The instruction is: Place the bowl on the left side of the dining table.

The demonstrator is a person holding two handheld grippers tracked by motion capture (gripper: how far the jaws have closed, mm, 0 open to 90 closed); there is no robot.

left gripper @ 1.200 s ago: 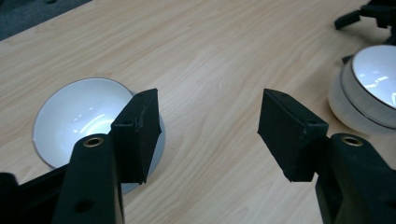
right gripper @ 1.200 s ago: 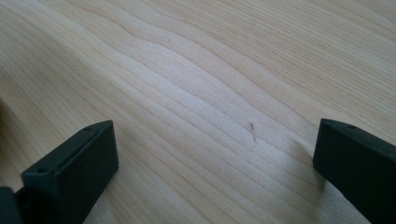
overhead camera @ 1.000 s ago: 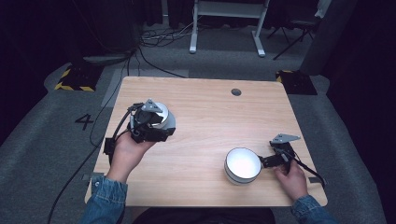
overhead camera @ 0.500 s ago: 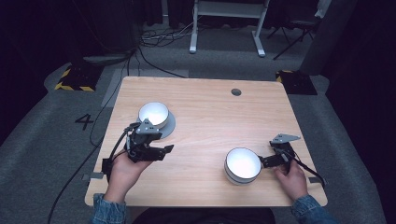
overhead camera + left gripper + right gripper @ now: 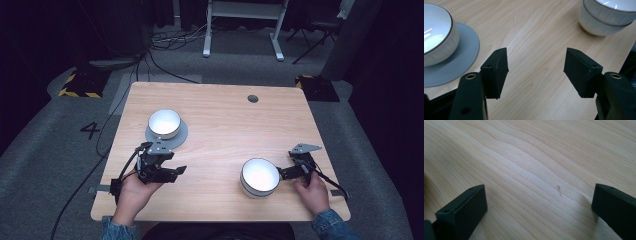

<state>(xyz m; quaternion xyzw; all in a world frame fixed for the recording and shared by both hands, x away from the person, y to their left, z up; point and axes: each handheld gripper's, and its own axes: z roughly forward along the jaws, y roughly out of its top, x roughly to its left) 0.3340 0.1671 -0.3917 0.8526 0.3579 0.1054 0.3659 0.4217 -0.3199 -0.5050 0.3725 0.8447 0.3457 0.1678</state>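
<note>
A white bowl (image 5: 164,122) stands on a grey saucer (image 5: 181,138) at the table's left; the left gripper view has the same bowl (image 5: 436,37) and saucer (image 5: 464,57) at its left edge. My left gripper (image 5: 172,169) rests near the front edge, just below the saucer, open, nothing between its jaws (image 5: 536,72). Two stacked white bowls (image 5: 259,177) sit front right, also at the upper right of the left gripper view (image 5: 606,17). My right gripper (image 5: 292,167) lies just right of that stack, open over bare wood (image 5: 539,207).
The wooden table (image 5: 225,115) has a round cable hole (image 5: 253,98) near its far edge. Cables trail from both grippers off the front corners. A white desk frame (image 5: 240,25) and floor cables stand beyond the table.
My left gripper was at the bowl on the saucer a second ago; it has drawn back toward the front edge, leaving the bowl standing there. The right gripper has stayed put.
</note>
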